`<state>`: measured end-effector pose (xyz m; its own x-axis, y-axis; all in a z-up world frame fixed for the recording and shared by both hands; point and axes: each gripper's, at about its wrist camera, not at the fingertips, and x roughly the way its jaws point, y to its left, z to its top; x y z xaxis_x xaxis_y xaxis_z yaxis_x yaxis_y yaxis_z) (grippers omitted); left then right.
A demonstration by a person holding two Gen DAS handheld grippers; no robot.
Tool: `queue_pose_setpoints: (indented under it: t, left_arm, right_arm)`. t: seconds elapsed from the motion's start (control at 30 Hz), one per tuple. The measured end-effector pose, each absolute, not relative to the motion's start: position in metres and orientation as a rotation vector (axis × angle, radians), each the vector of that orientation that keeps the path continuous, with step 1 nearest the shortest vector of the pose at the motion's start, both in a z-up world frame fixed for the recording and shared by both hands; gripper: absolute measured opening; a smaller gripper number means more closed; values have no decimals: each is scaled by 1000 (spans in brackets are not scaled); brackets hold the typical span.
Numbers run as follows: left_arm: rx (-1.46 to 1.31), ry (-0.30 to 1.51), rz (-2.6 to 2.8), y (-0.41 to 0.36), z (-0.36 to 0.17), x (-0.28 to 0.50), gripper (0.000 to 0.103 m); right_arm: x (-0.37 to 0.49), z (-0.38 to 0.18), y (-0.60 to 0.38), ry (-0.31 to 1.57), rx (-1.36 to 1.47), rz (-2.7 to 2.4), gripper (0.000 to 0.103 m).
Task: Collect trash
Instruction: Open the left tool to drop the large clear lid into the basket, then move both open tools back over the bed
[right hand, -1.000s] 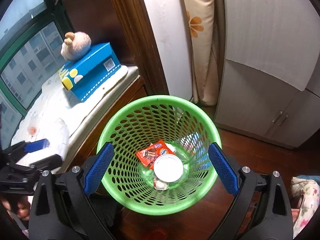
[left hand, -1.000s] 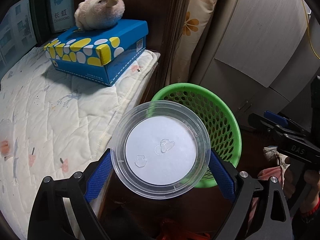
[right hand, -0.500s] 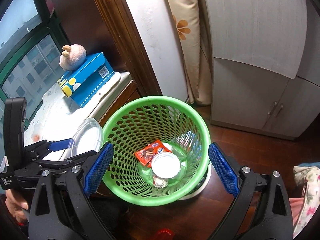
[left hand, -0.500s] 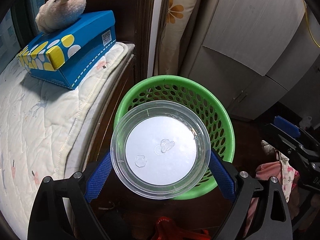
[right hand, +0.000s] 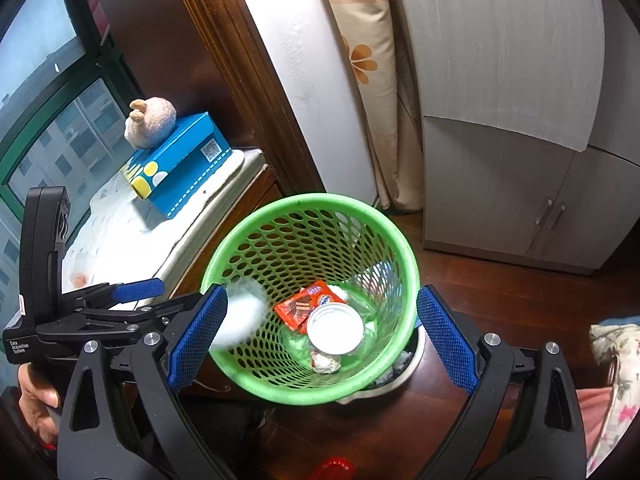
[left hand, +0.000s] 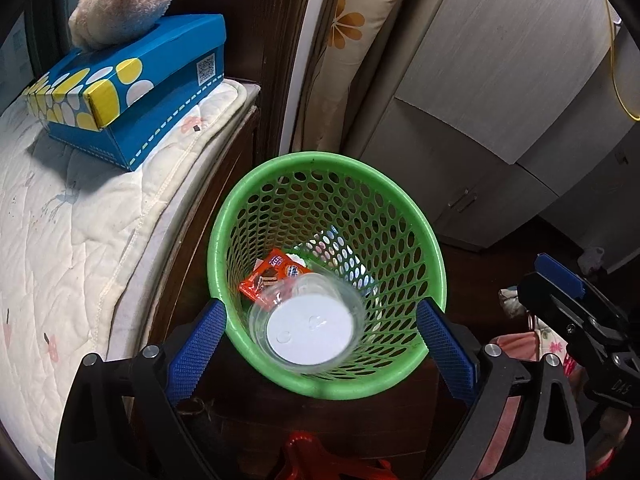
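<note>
A green mesh trash basket [left hand: 400, 208] [right hand: 384, 220] stands on the wooden floor beside the bed. A clear round plastic container [left hand: 308, 322] is loose and falling into the basket; in the right wrist view it is a white blur [right hand: 240, 314] at the basket's left rim. My left gripper [left hand: 320, 344] is open and empty just above the basket's near rim. My right gripper [right hand: 320, 336] is open and empty over the basket. Inside lie a red wrapper [right hand: 304, 308] [left hand: 272, 272], a white-lidded clear cup [right hand: 334, 328] and other scraps.
A blue tissue box [left hand: 128, 88] with a plush toy [left hand: 120, 4] sits on the quilted bed [left hand: 60, 240] at left. A cabinet [right hand: 520, 160] and curtain [right hand: 360, 60] stand behind the basket. Flowered cloth [right hand: 616, 360] lies on the floor at right.
My left gripper moved right over the basket, opened and let go of the clear container, which now drops into the basket. The right gripper lifted back a little.
</note>
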<state>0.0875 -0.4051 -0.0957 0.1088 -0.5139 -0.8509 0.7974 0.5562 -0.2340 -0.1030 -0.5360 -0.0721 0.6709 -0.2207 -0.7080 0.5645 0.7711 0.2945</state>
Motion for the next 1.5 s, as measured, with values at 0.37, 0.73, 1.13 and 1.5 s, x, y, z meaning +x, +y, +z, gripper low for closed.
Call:
queue_pose_setpoints:
  t: [0.37,0.73,1.13,1.5]
  left_arm:
    - [245,1038,-896,-347,-74,107,92]
    - [219,987,-724,-268,-61,134,92]
    - [149,965,-485,-175,-56,187,92]
    - [58,962,-341,-100,-52,226,92]
  right_arm:
    - [-84,-63,-507,711,483,-387,95]
    - [-37,-53,-455,738,399,-250,95]
    - [13,-45,-401,761,329,-121,95]
    - [62,-40,-360,795,307,-16,95]
